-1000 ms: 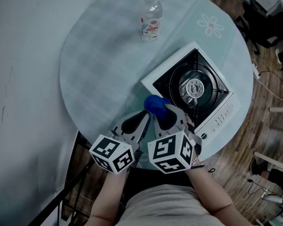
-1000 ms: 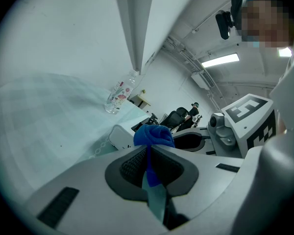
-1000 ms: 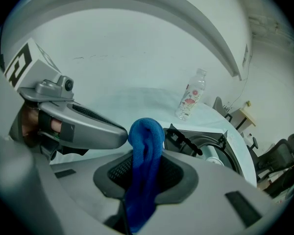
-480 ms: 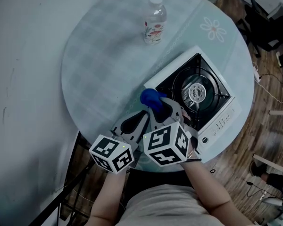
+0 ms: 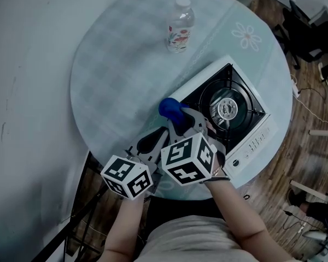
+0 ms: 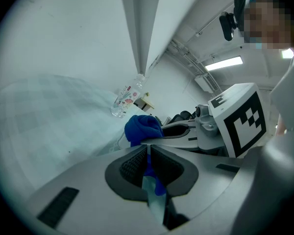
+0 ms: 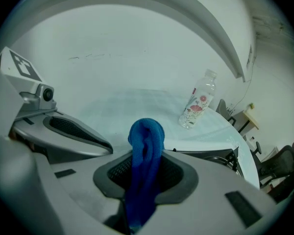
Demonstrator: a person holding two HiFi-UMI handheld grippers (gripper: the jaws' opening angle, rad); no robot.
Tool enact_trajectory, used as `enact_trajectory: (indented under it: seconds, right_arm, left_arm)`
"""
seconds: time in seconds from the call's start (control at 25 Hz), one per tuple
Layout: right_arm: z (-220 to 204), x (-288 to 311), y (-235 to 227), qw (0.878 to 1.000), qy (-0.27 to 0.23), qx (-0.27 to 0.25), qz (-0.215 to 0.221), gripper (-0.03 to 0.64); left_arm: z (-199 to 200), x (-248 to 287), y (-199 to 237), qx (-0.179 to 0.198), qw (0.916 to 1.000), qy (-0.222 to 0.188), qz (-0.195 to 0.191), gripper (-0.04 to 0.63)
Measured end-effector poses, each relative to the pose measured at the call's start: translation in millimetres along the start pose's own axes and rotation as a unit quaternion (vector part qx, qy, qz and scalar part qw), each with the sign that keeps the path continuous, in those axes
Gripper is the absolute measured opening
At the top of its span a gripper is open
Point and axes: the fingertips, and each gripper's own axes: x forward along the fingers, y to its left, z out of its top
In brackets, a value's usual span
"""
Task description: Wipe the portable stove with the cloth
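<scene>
Left hand-held gripper (image 5: 153,141): jaws closed together, empty, legible only in its own view. Blue cloth (image 5: 169,108): bunched, clamped in the right hand-held gripper (image 5: 181,118) at the portable stove's (image 5: 246,121) left corner. In the head view that gripper covers the stove's near edge.

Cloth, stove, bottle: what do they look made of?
Cloth: blue fabric, likely microfibre or terry; fuzzy matte nap, soft folds. Stove: seemingly painted or enamelled sheet metal; smooth white body, black top, bare-metal burner. Bottle: clear plastic, probably; see-through wall, printed label.
</scene>
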Motion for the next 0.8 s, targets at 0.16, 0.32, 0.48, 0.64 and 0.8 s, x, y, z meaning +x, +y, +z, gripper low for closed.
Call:
enact_trajectory:
  seconds: [0.16, 0.32, 0.48, 0.64, 0.8]
  right_arm:
    - [1.7, 0.8, -1.5, 1.0, -0.006, 0.017, 0.022, 0.097]
    - [1.3, -4.1, -5.0, 0.997, -0.016, 0.054, 0.048, 0.106]
    - [2.6, -19.7, -7.8, 0.992, -0.039, 0.088, 0.077, 0.104]
    - [7.0, -41.9, -13.1, 0.982, -0.069, 0.122, 0.127, 0.104]
    - [11.8, -66.4, -29.9, 0.969, -0.106, 0.157, 0.155, 0.104]
  left_arm:
    - [5.2, 0.6, -1.7, 0.007, 0.9999, -0.01, -0.002, 0.038]
    - [13.1, -0.8, -7.5, 0.016, 0.9996, -0.024, -0.003, 0.038]
    - [15.3, -4.1, -17.3, 0.019, 0.9991, -0.036, -0.005, 0.038]
    - [19.4, -8.4, -30.0, 0.024, 0.9984, -0.051, -0.007, 0.038]
    - [28.5, -10.8, -48.2, 0.035, 0.9968, -0.071, -0.01, 0.038]
